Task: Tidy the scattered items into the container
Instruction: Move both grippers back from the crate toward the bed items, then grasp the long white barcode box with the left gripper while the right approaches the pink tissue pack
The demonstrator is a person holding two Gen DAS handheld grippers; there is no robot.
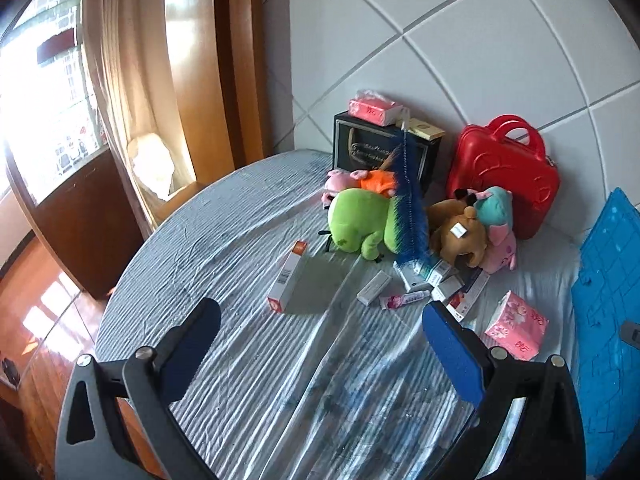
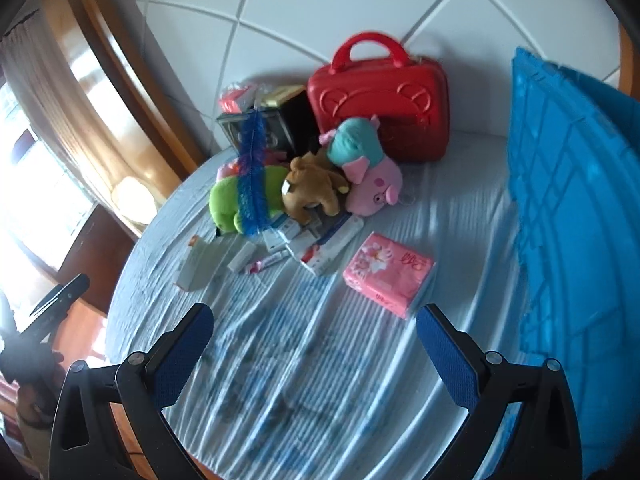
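Nothing is picked yet: the left gripper [image 1: 320, 332] and right gripper [image 2: 314, 334] hover wide open and empty. The pink tissue pack [image 2: 388, 276] lies nearest on the bed, beside the blue container [image 2: 572, 208]; grasping it seems the next move.

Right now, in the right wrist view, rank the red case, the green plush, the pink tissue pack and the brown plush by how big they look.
1. Red case
2. Pink tissue pack and green plush: about alike; the pack lies nearer the camera and a blue feather covers part of the plush, so no ranking.
3. Brown plush
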